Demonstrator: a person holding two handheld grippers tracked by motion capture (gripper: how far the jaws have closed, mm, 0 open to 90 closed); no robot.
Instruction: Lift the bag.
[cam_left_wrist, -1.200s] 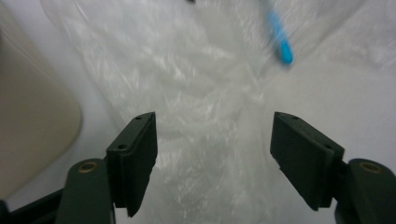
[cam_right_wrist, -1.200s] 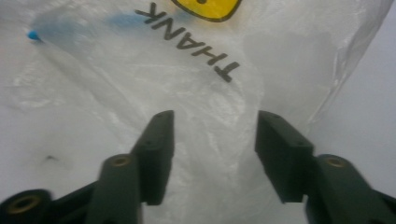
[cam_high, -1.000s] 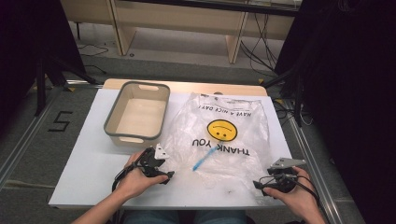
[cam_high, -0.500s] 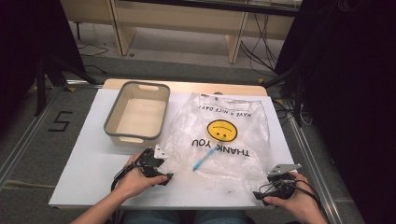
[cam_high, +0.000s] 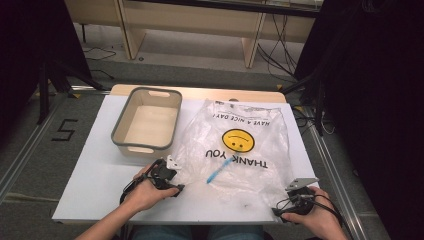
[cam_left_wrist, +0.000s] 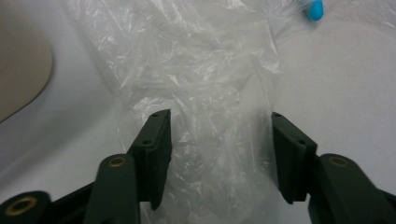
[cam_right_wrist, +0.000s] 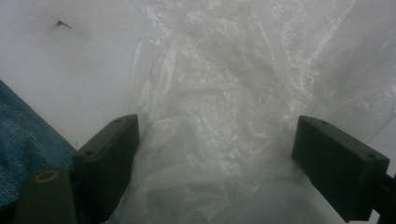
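At the left of the white desk (cam_high: 95, 175) we see a grey-rimmed beige rectangular plastic tub (cam_high: 148, 120), standing upright and just beside the far left edge of the clear crinkled plastic bag with a yellow smiley face and black lettering (cam_high: 240, 145). The bag lies flat across the middle of the desk, its print upside down from our side.

Our left gripper (cam_high: 167, 177) sits at the bag's near left corner, held in the left hand (cam_high: 145, 192). In the left gripper view its two black fingers (cam_left_wrist: 156, 140) stand about half open, with a bunched strip of the bag's film lying between them. The fingers have just been closing, yet the pads do not visibly press the plastic; a gap shows on both sides.

Further right, a small blue pen-like object (cam_high: 218, 171) lies slantwise inside or under the bag, near the lettering; we cannot tell which. Its blue tip also shows at the top of the left gripper view (cam_left_wrist: 315, 9).

At the right, our right gripper (cam_high: 292, 205) rests at the bag's near right corner, held in the right hand (cam_high: 320, 220). In the right gripper view its fingers (cam_right_wrist: 109, 154) stand wide apart, with crumpled film between them and nothing clamped.
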